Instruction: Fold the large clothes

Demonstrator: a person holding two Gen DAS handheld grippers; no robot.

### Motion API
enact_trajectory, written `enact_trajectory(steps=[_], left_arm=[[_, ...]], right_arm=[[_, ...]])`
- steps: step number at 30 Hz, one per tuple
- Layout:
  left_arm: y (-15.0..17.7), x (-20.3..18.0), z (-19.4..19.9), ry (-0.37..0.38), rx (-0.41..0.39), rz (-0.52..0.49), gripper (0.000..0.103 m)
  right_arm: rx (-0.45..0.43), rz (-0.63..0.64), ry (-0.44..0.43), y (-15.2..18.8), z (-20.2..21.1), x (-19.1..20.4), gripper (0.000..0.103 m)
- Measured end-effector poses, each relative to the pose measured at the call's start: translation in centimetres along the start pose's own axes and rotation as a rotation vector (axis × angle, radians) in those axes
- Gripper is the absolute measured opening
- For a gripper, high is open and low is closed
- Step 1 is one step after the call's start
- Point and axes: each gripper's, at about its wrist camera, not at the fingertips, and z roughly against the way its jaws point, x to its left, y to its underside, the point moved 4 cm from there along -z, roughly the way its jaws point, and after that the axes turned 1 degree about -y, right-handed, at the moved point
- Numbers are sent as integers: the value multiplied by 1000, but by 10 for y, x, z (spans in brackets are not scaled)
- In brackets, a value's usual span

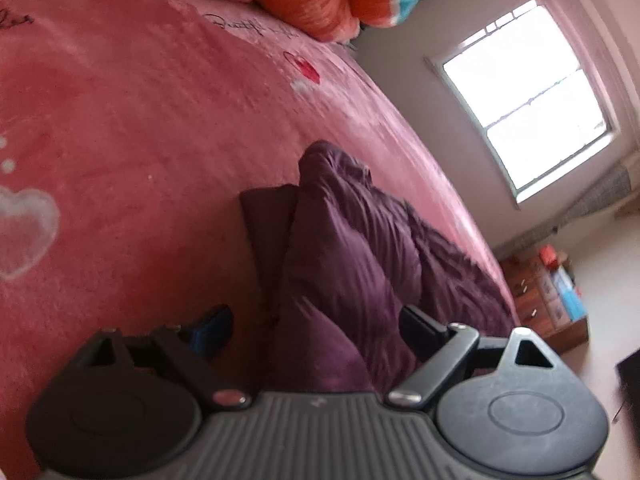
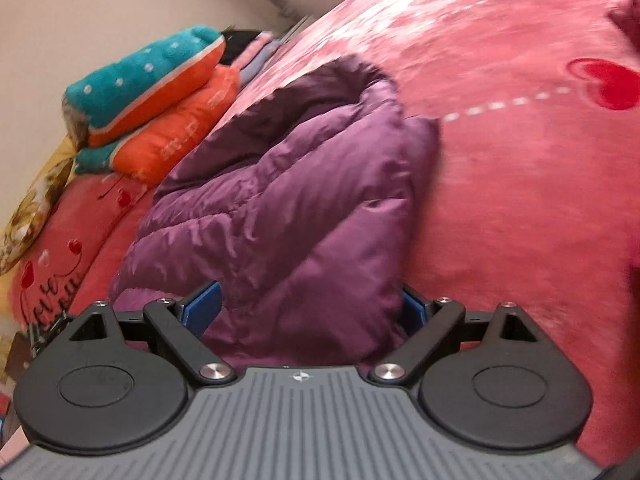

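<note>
A purple puffy jacket point(image 1: 352, 248) lies bunched on a pink bedspread point(image 1: 140, 120). In the left wrist view my left gripper point(image 1: 316, 328) has its jaws wide apart with a fold of the jacket between the fingers. In the right wrist view the jacket point(image 2: 288, 200) fills the middle, and my right gripper point(image 2: 312, 308) also stands open with the jacket's near edge bulging between its blue pads point(image 2: 204, 306). Neither gripper visibly pinches the cloth.
Orange and teal pillows point(image 2: 160, 96) are stacked at the head of the bed. A window point(image 1: 528, 100) and a wooden drawer unit point(image 1: 548, 292) stand beyond the bed's right edge. The bedspread point(image 2: 520, 160) stretches wide around the jacket.
</note>
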Motion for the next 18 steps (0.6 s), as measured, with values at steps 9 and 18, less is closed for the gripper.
enact_trajectory(steps=[9,18], left_arm=[[8,-25,-18,-106,28,-197,100],[17,-38,-23,-177,30,-329,103]], right_arm=[[6,-12,-18,-6,-4,9,103],[-15,-60,-19,-16,-20,10,103]])
